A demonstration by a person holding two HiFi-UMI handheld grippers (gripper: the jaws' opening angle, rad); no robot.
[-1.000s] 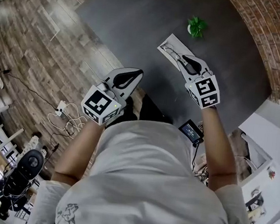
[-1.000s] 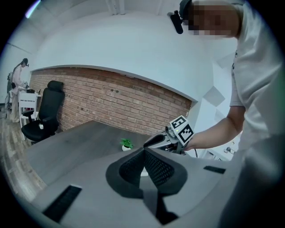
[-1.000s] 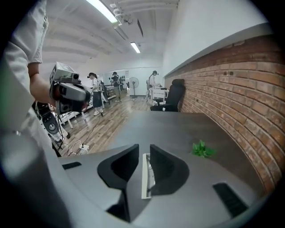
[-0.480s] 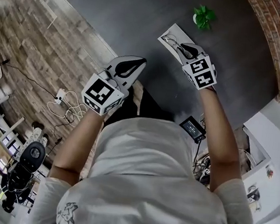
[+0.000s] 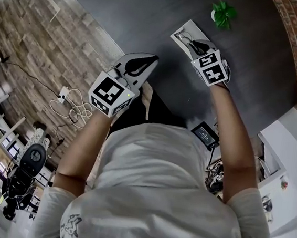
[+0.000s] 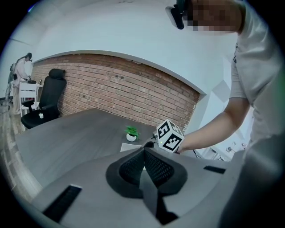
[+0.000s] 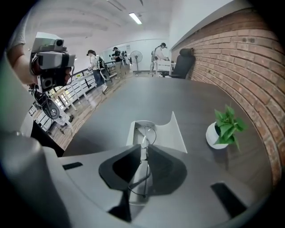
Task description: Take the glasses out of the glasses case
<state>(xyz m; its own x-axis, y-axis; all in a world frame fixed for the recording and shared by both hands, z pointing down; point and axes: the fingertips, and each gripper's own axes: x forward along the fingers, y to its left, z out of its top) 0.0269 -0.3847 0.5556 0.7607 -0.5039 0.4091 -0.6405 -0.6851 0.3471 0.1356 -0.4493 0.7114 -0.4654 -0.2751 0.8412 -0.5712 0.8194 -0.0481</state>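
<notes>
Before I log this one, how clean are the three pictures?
Head view: even light, sharp centre, curved edges, wood floor slightly soft. Left gripper view: heavy fisheye, dark corners, mosaic patch at top. Right gripper view: fisheye, thin glasses legible against the white case, plant crisp.

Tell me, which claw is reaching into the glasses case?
The right claw, down over the open white glasses case; its jaws have just been closing with the glasses between them. The left claw is shut, empty, away from it.
</notes>
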